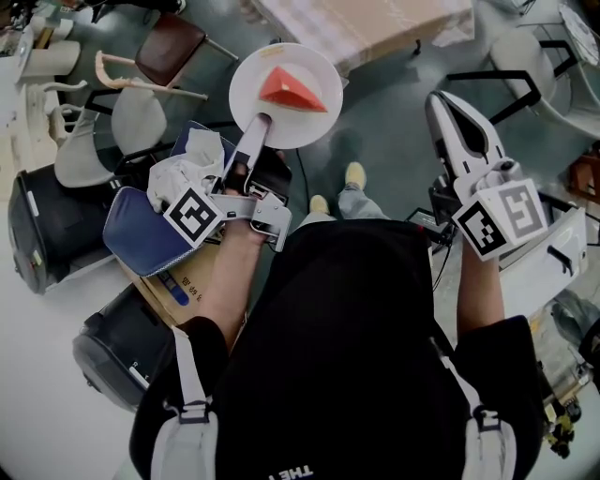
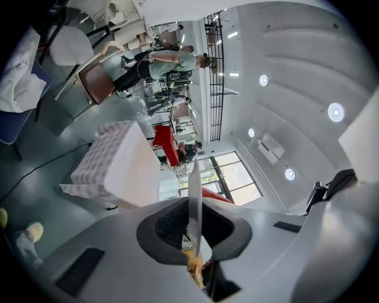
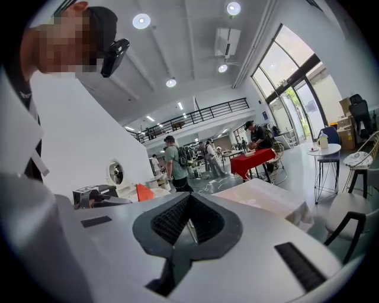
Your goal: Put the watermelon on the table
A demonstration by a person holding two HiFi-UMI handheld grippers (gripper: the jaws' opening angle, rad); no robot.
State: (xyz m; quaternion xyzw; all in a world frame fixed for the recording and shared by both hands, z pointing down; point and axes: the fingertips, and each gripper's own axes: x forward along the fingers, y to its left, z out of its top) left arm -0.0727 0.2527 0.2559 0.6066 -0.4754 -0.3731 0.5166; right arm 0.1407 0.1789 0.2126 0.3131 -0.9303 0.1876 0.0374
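Note:
A red wedge of watermelon lies on a round white plate. My left gripper is shut on the plate's near rim and holds it level in the air. In the left gripper view the plate stands edge-on between the pads, with the watermelon just behind it. The table with a checked cloth is just beyond the plate. My right gripper hangs to the right, shut with nothing in it. From the right gripper view I see the watermelon at the left and the table ahead.
A brown-seated chair and a pale chair stand at the left. A blue and white garment and black bags lie near my left arm. A white round-backed chair is at the upper right. People stand far off.

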